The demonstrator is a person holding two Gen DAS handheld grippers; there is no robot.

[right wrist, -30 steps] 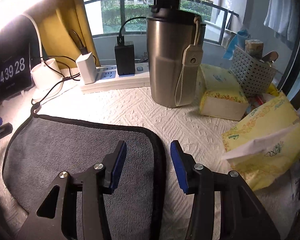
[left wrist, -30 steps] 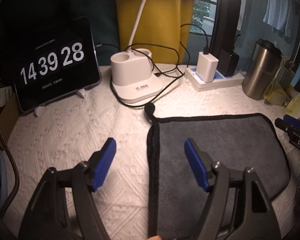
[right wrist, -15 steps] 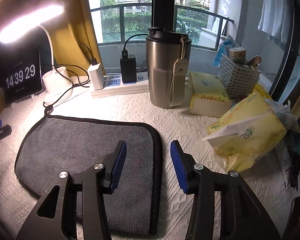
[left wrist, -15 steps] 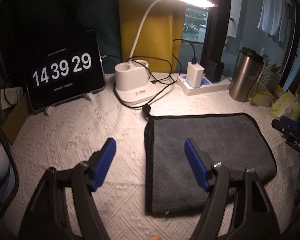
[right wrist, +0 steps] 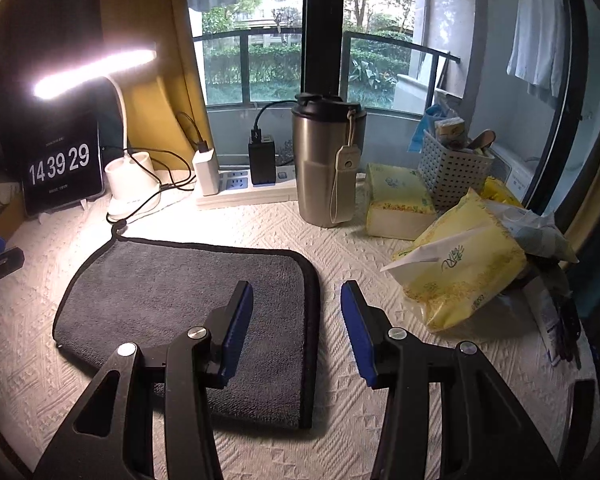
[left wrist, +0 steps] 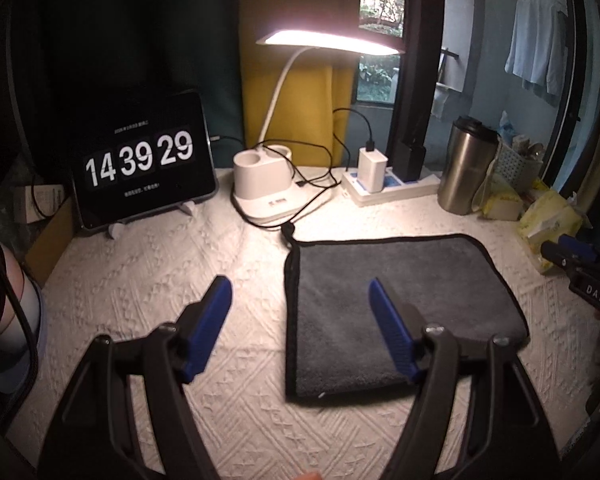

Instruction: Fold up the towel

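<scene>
Towel [left wrist: 400, 312], grey with a black edge, lies flat on the white bumpy table cover [left wrist: 148, 280], in the middle of the desk. Its little loop sits at the far left corner, close to the lamp base [left wrist: 266, 184].

On the left there is a wide strip of bare cover between the towel's left edge and the tablet clock [left wrist: 142, 164], which reads 14 39 29. The left gripper [left wrist: 300, 312] hangs over that left edge with its blue fingers spread wide, holding nothing. One finger is over the cover and one is over the towel.

The right gripper [right wrist: 296, 312] is open too and holds nothing. It sits over the towel's right edge, with bare cover to the right of it.

A second ago both grippers were lower and closer in. Now they have pulled up and back, so the whole towel shows, near edge and all.

Far right, a steel cup [right wrist: 326, 164] stands with its lid on. A grey basket [right wrist: 452, 172] holds small things I cannot make out. A yellow tissue pack [right wrist: 460, 276] has a white tissue sticking out.
</scene>
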